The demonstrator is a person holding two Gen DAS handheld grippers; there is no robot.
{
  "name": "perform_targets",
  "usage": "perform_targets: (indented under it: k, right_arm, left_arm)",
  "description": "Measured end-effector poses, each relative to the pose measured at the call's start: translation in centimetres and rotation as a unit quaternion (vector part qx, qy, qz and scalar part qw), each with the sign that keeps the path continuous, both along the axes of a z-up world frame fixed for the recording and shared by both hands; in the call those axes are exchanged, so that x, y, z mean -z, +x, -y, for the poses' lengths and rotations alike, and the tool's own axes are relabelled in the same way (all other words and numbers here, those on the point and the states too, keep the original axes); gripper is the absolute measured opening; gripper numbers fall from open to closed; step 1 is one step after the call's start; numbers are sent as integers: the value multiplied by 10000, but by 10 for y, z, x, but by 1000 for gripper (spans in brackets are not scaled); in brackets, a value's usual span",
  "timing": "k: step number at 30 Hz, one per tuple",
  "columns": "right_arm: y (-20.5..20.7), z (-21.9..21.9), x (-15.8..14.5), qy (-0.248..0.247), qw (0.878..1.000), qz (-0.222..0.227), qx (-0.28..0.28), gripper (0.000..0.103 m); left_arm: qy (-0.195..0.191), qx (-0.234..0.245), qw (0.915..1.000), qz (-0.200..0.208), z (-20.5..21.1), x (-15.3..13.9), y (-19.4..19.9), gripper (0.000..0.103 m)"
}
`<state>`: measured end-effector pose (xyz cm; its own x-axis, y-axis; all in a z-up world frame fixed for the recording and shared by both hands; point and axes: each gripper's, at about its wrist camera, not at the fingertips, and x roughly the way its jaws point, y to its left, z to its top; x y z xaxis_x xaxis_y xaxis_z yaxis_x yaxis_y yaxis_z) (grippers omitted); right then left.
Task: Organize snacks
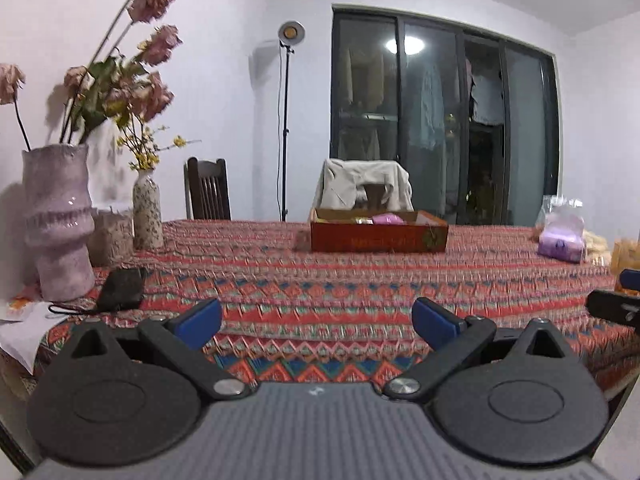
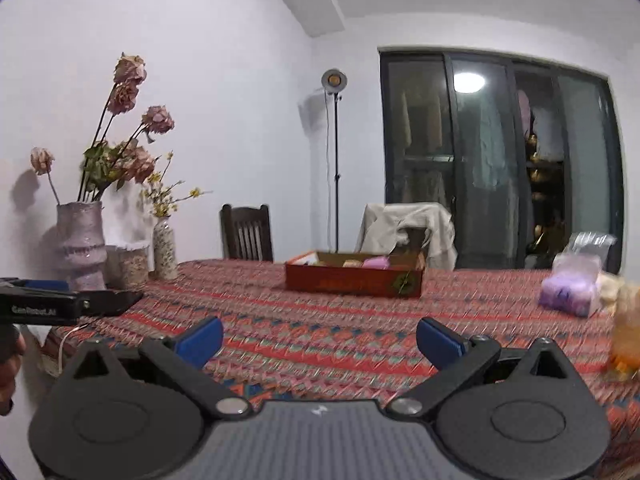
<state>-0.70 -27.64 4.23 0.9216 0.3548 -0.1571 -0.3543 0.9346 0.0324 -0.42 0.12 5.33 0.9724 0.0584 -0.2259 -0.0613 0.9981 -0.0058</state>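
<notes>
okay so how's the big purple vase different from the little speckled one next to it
The big purple vase is wider and taller, with a glossy, lumpy lilac surface; the small speckled vase is slim, pale with dark flecks. The big purple vase holds long stems of drooping pink flowers, while the small speckled vase holds thin twigs with tiny yellow blossoms. The big one stands nearer the cameras; the small one sits farther back. Both stand upright by the white wall at the table's left side.

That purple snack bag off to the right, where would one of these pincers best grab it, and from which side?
Probably by the crinkled clear top of the purple bag, coming from above with the right gripper, which is nearer and open. The bag stands upright, its full purple bottom looks bulky, and the thin top would likely pinch flat. An orange item crowds its right side.
</notes>
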Motion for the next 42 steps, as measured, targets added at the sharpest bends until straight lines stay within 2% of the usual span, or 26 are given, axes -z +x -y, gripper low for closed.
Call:
perform_targets:
  k: [7,10,42]
  right_arm:
    - [15,-9,39,-72,9989,-472,20,103]
    - [20,-12,47,-56,9982,-600,13,103]
    - [20,-8,48,-92,9983,-564,81,103]
  left_arm:
    - [-94,117,9993,-356,10,27,11,103]
    - [-54,169,9992,-371,14,30,12,103]
    - [-62,310,9988,-374,15,27,12,103]
